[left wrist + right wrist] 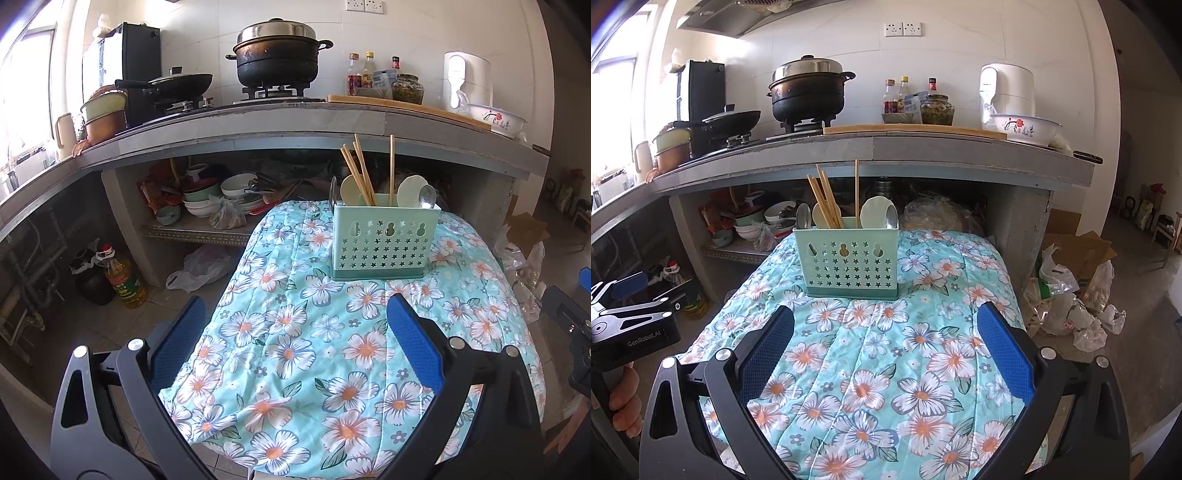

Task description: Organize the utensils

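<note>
Ahead of both claws, a pale green utensil caddy (384,242) stands upright on a floral quilted cloth (295,369), its front wall pierced with star-shaped holes. Inside it, wooden chopsticks (356,170) lean toward the left in one bunch, with a single chopstick (392,166) upright further right. Cream ceramic spoons (351,190) and a metal spoon (426,195) stand among them, bowls upward; which compartment each occupies cannot be told.

Both claws hang empty. The left gripper (295,332) has its blue pads spread wide above the cloth, the caddy beyond and slightly to the right of its fingers. The right gripper (886,339) is likewise wide apart, the caddy beyond and slightly left of centre. No utensil lies on the cloth between the fingers.

Behind the caddy, a counter (923,147) carries a lidded black pot (809,92), a jar (937,109) of greenish contents and a flowered basin (1025,129)
</note>
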The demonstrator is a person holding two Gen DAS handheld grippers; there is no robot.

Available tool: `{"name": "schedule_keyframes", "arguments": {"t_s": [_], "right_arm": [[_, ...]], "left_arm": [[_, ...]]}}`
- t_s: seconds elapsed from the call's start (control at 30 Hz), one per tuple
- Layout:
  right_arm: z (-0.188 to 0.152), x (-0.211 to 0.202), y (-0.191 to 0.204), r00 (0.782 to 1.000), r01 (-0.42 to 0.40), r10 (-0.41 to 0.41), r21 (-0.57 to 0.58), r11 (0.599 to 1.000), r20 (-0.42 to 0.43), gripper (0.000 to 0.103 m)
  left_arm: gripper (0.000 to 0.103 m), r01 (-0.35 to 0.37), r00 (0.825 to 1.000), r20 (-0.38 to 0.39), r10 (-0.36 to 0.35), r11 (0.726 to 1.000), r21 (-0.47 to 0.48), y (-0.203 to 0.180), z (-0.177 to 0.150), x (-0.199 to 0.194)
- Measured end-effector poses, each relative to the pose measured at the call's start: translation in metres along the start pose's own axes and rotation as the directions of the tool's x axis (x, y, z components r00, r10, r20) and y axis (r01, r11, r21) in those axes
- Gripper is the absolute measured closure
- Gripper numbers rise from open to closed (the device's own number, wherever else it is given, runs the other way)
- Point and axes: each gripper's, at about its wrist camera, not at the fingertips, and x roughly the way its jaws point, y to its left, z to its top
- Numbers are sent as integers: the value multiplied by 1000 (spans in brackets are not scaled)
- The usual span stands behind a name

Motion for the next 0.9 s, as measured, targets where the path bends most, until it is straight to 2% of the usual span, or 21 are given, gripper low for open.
{"name": "schedule_keyframes", "arguments": {"t_s": [0.4,0.73,0.9], "right_arm": [[3,-4,4,1000,8,-8,-2,1000,3,6],[5,-5,0,1000,20,-20,8,1000,1,6],[6,-4,0,1000,23,-23,11,1000,-1,6]], "left_arm": [[8,-41,999,21,41,999,24,7,1,-2],[8,-121,993,8,121,993,-7,43,-1,-2],[8,-119,993,17,119,992,-31,56,-2,-4]]}}
